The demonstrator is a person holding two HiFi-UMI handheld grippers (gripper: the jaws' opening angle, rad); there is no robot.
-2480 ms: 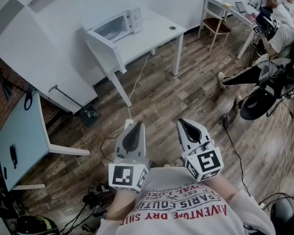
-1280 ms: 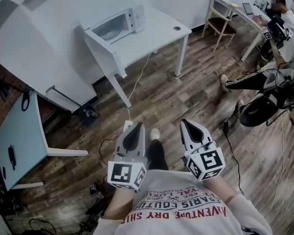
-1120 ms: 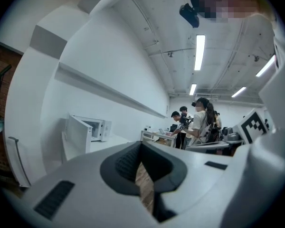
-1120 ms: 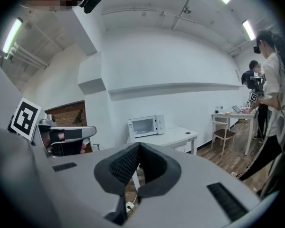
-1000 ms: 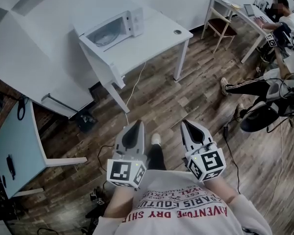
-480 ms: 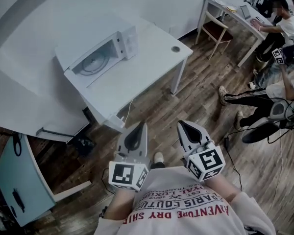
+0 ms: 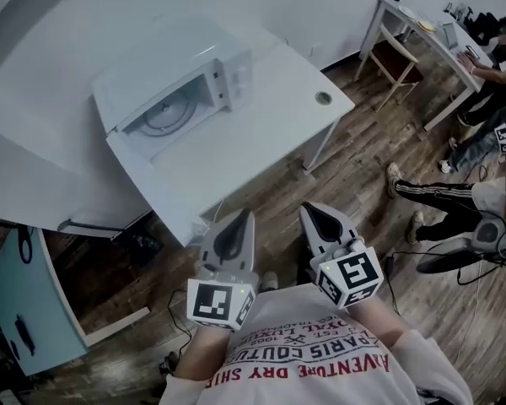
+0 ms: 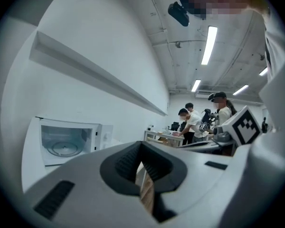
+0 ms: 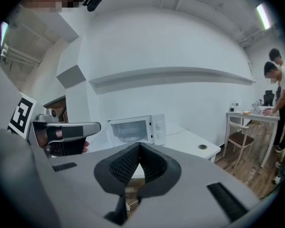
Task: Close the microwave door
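A white microwave (image 7: pixel 179 81) stands at the back left of a white table (image 7: pixel 270 99). Its door is open, and the cavity with the glass turntable (image 7: pixel 158 116) shows. In the left gripper view the microwave (image 8: pixel 69 144) is low at the left; in the right gripper view the microwave (image 9: pixel 137 129) is straight ahead. My left gripper (image 7: pixel 239 217) and right gripper (image 7: pixel 309 210) are held side by side near my chest, short of the table's front edge. Each one's jaws meet at the tips with nothing between them: left gripper (image 8: pixel 141 147), right gripper (image 9: pixel 138 147).
A long shelf (image 9: pixel 171 75) runs along the wall above the microwave. At the right, seated people work at another white desk (image 7: pixel 417 11) with a chair (image 7: pixel 396 57) beside it. A pale blue table (image 7: pixel 17 310) stands at the left. Cables lie on the wood floor (image 7: pixel 354 175).
I have walked toward the table: the microwave has grown larger and shifted down toward the middle of the head view. Both grippers stay shut by my chest.
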